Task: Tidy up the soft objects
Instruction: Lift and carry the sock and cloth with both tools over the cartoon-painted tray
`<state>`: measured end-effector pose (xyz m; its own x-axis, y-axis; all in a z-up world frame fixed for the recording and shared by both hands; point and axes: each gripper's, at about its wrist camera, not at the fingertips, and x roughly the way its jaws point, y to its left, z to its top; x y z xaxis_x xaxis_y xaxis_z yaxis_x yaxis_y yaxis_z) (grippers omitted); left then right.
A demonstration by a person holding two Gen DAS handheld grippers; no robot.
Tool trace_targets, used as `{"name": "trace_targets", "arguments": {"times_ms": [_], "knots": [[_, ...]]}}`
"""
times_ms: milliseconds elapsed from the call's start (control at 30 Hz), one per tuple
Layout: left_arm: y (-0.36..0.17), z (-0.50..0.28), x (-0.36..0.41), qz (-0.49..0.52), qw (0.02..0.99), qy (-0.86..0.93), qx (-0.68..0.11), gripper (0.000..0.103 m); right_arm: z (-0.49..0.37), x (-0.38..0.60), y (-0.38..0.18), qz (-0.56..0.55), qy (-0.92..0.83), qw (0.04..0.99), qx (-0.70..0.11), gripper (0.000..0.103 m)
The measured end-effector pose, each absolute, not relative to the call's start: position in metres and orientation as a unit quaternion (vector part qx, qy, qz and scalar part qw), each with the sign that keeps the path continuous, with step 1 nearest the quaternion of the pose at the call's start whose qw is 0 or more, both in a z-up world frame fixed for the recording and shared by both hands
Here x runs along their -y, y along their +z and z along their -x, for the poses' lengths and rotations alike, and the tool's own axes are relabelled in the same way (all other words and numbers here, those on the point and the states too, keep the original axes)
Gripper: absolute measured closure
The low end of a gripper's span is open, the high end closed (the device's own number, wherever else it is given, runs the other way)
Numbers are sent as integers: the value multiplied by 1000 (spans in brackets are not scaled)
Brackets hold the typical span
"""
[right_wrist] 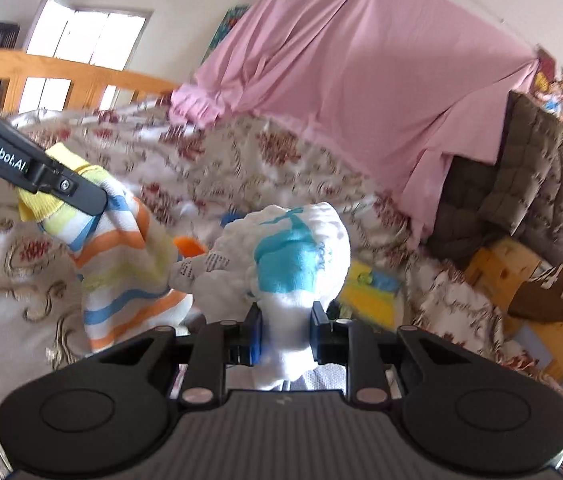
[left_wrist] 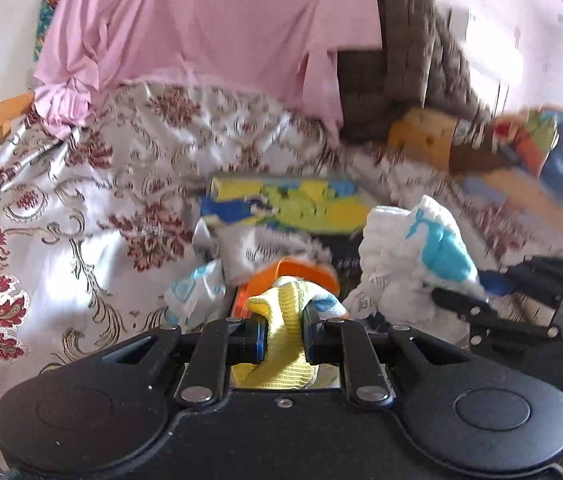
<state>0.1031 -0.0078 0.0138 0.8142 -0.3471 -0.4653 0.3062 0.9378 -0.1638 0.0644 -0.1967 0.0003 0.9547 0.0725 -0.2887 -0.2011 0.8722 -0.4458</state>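
L claw [left_wrist: 283,330] is clamped on striped sock [right_wrist: 121,264], R claw [right_wrist: 286,334] on white sock [right_wrist: 293,248]; both are held above bed [left_wrist: 61,208] middle. Socks to be kept apart, grips kept firm during transfer.

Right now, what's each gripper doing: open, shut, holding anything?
Left gripper: shut on the striped sock, gripping its yellow cuff.
Right gripper: shut on the white sock with the blue patch.

I see a pink sheet [right_wrist: 345,80] hanging at twelve o'clock, a floral bedspread [left_wrist: 61,200] below it, a brown quilt [right_wrist: 521,184] at three
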Motion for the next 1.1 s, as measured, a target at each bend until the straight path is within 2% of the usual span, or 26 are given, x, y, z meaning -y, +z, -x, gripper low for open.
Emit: {"name": "trace_targets", "arguments": {"times_ms": [300,500,633,867,1100], "knots": [[37,-90,5,81,965,-180,-174,85,-65,213,18,204,40,975,-79,77],[68,-122,12,91,967,-185,-153,85,-92,229,29,166,29,985,-43,76],[83,-160,24,96,969,-178,-142,85,-132,253,44,93,32,994,-37,75],[91,-248,52,98,970,-174,-136,85,-228,302,43,-27,26,996,-82,75],[62,-334,84,107,965,-166,-173,85,-294,334,18,-69,3,987,-145,75]]}}
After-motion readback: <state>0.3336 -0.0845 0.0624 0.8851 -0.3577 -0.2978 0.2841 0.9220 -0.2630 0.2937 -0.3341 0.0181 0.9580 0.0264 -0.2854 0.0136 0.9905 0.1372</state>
